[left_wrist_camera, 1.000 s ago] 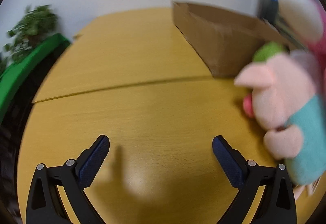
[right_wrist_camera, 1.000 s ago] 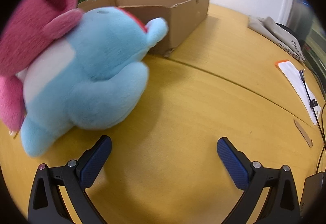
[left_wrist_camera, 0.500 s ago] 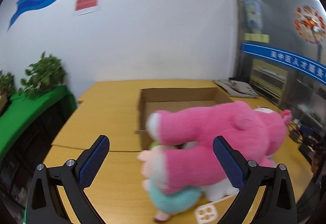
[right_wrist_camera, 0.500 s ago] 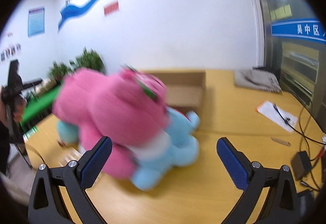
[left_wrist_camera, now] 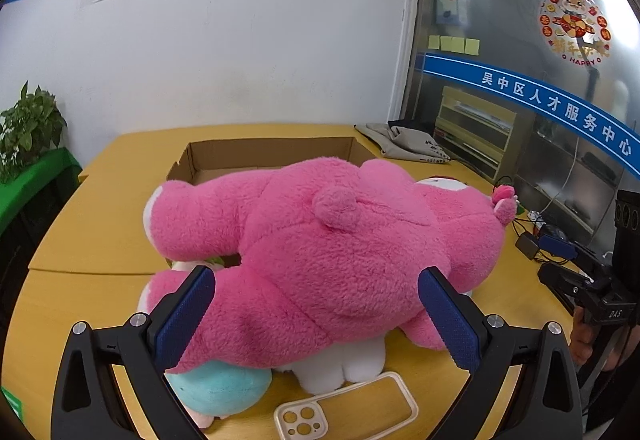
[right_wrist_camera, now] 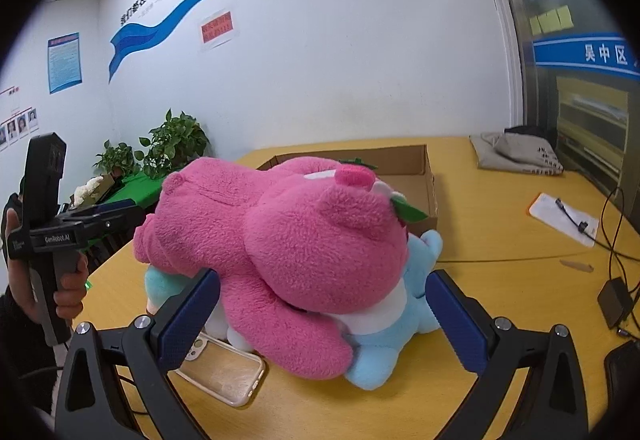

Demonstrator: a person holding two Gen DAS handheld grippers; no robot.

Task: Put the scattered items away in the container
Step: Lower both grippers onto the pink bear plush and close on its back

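Clearly the big pink plush [left_wrist_camera: 332, 260] is the piece to lift first: it lies on its side across the top of the pile, in front of the open cardboard box [left_wrist_camera: 272, 155], which sits at about 12 o'clock from it in the left wrist view. Under it, a light blue plush [right_wrist_camera: 396, 344] pokes out at about 5 o'clock in the right wrist view, a white plush [left_wrist_camera: 344, 364] shows beneath its belly, and a teal one [left_wrist_camera: 220, 392] lies at 7 o'clock by the left finger. A pale phone case [left_wrist_camera: 344, 412] lies flat on the yellow table [left_wrist_camera: 100, 224] at 6 o'clock, just beside the white plush.

Both tongs stand wide apart and hold nothing. The left gripper [left_wrist_camera: 320, 316] straddles the pink body from the back; the right gripper [right_wrist_camera: 320, 320] frames it from the head end, and I judge neither is touching it yet.

To do this well, I would pinch deep into the thick torso rather than a limb, since loose fur slips and a leg would let the body dangle. The toy looks soft and bulky, so two grips, one at each end, should carry it level over the box's near wall without dragging the smaller toys or the case along.
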